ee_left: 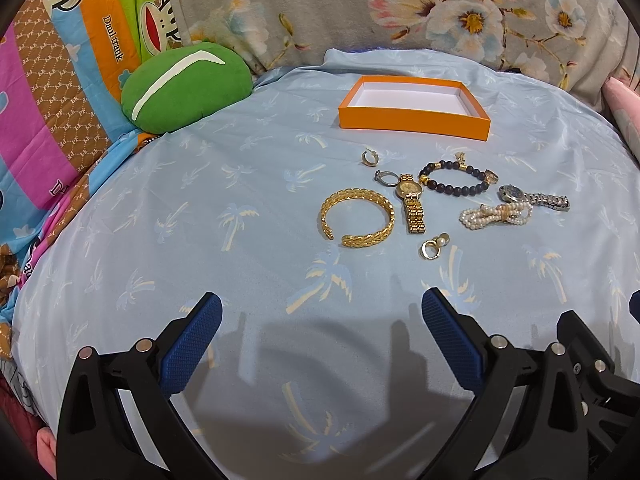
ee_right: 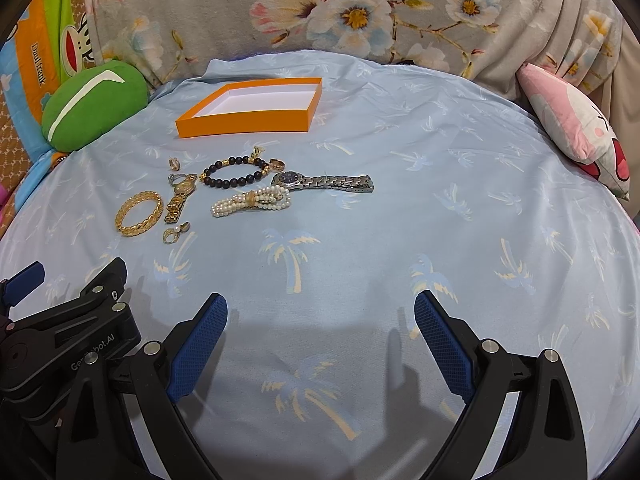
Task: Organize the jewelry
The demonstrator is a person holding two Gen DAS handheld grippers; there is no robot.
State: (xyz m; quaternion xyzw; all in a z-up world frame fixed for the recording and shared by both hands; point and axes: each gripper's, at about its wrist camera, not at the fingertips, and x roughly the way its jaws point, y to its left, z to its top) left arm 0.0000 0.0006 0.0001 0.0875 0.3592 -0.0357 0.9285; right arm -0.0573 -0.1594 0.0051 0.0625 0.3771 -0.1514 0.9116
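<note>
An empty orange box (ee_left: 414, 119) (ee_right: 244, 124) with a white inside lies at the back of the blue cloth. In front of it lie a gold bangle (ee_left: 357, 218) (ee_right: 139, 214), a gold watch (ee_left: 412, 206) (ee_right: 180, 198), a black bead bracelet (ee_left: 456, 176) (ee_right: 236, 172), a pearl bracelet (ee_left: 496, 214) (ee_right: 252, 200), a silver watch (ee_left: 534, 198) (ee_right: 324, 181) and small rings and earrings (ee_left: 434, 246) (ee_right: 174, 234). My left gripper (ee_left: 322, 320) is open and empty, short of the jewelry. My right gripper (ee_right: 320, 316) is open and empty, nearer than the jewelry and to its right.
The blue palm-print cloth (ee_left: 200, 208) covers a bed. A green cushion (ee_left: 186, 86) (ee_right: 94, 106) sits at the back left, a pink cushion (ee_right: 576, 120) at the right, a floral blanket (ee_right: 360, 12) behind. The left gripper's body (ee_right: 68, 320) shows in the right wrist view.
</note>
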